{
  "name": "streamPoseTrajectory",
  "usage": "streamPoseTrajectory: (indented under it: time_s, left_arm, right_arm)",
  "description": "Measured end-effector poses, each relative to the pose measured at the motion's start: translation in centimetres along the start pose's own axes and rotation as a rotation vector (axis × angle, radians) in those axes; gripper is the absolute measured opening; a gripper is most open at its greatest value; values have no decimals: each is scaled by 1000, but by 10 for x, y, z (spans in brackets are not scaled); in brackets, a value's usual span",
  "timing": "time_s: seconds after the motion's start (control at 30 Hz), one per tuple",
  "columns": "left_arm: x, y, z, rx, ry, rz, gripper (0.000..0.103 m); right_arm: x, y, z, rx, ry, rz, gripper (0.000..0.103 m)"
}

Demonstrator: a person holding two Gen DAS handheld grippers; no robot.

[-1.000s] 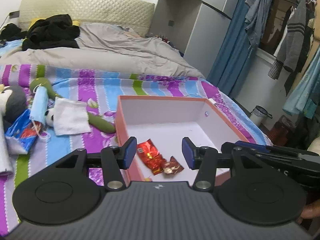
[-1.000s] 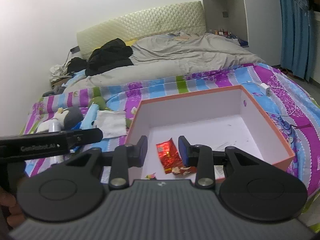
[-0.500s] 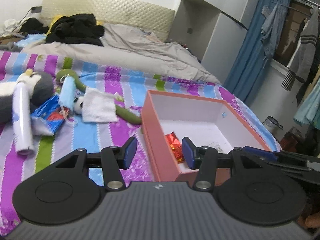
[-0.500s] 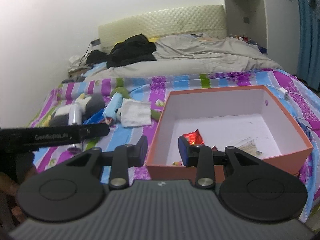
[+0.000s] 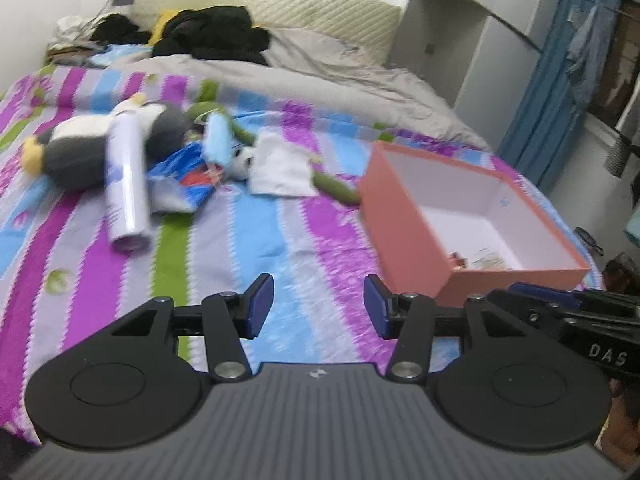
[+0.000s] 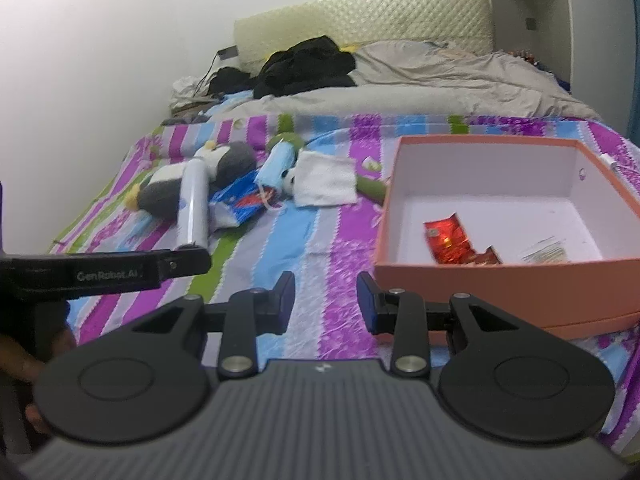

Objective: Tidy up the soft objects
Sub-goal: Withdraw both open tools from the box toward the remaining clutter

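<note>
An orange box (image 5: 404,216) (image 6: 460,276) with a white inside stands on the striped bedspread; red foil packets (image 6: 446,238) lie in it. Left of it is a heap: a grey-and-white penguin plush (image 5: 80,148) (image 6: 224,160), a white cylinder (image 5: 126,184) (image 6: 194,204), a blue packet (image 5: 188,176) (image 6: 240,196), a blue face mask (image 5: 218,138) (image 6: 276,164), a white cloth (image 5: 282,166) (image 6: 326,182) and a green plush (image 5: 334,188) (image 6: 370,188). My left gripper (image 5: 318,306) hovers open over the bedspread, nothing between its pads. My right gripper (image 6: 325,300) is also open and empty, just left of the box's near corner.
A grey duvet (image 6: 440,88) and black clothes (image 6: 308,64) cover the far half of the bed below a quilted headboard (image 5: 280,4). A white wardrobe (image 5: 460,32) and blue curtain (image 5: 560,92) stand right of the bed. The other gripper's body crosses each view's edge.
Both grippers have swung left, away from above the box, and now hang over the bedspread between box and heap. The heap has come fully into view. Jaw gaps look unchanged.
</note>
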State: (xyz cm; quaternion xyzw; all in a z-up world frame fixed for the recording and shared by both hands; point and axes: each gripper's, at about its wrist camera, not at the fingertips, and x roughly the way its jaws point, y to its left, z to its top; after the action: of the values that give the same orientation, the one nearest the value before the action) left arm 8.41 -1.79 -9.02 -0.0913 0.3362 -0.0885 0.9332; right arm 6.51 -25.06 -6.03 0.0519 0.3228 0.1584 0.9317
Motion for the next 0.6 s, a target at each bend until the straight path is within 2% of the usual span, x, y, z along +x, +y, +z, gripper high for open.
streamPoseTrajectory:
  time_s: [0.3, 0.6]
  left_arm:
    - [1, 49, -2, -48, -10, 79, 56]
    - [27, 79, 14, -67, -24, 131, 56]
  right_arm:
    - [29, 31, -2, -38, 52, 40, 37]
    - [71, 46, 10, -34, 68, 55, 37]
